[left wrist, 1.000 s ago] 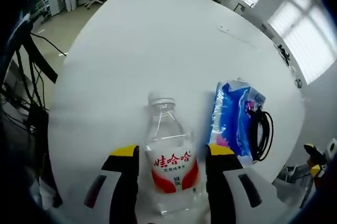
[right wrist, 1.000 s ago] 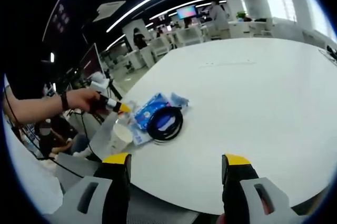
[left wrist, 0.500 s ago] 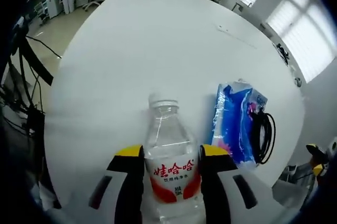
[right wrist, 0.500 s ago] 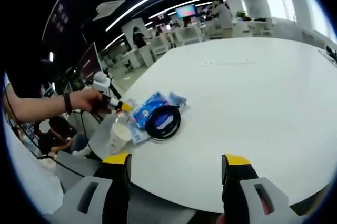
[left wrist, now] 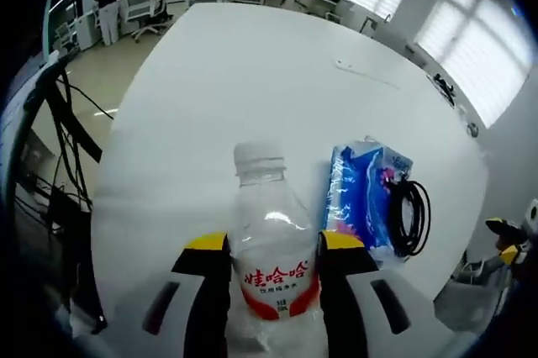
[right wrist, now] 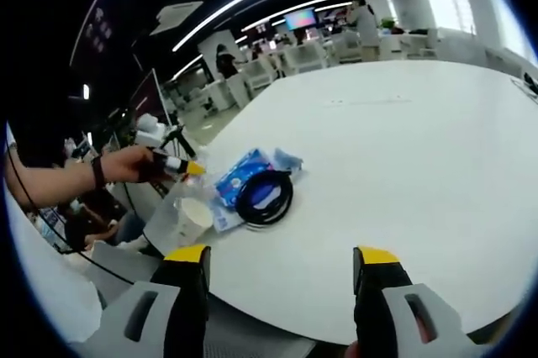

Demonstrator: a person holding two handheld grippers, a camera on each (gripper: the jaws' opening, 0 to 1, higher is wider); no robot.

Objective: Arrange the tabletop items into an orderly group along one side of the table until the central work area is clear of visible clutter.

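My left gripper (left wrist: 273, 244) is clamped on the water bottle (left wrist: 271, 249), one jaw on each side of its red label, low on the body. The bottle looks clear and nearly empty, so I judge it light, and its thin plastic wall will dent and slide if I squeeze much harder. The labelled band is the right place to hold it; the neck just below the cap would be stiffer but easier to tip.

Just beside the bottle, on the side away from the table edge nearest me, lies the blue packet (left wrist: 361, 198), soft and crinkly, with the coiled black cable (left wrist: 408, 217) touching the packet's far side. Past the bottle the white table (left wrist: 252, 72) runs bare.

My right gripper (right wrist: 282, 278) hangs with its jaws spread wide and nothing between them, well apart from the bottle. From there the bottle (right wrist: 192, 217) stands near the table's rim (right wrist: 277, 312), close to the packet (right wrist: 239, 177) and cable (right wrist: 262, 197), with my left hand (right wrist: 126, 165) behind it.

I judge the cable floppy, best pinched across several loops at once.
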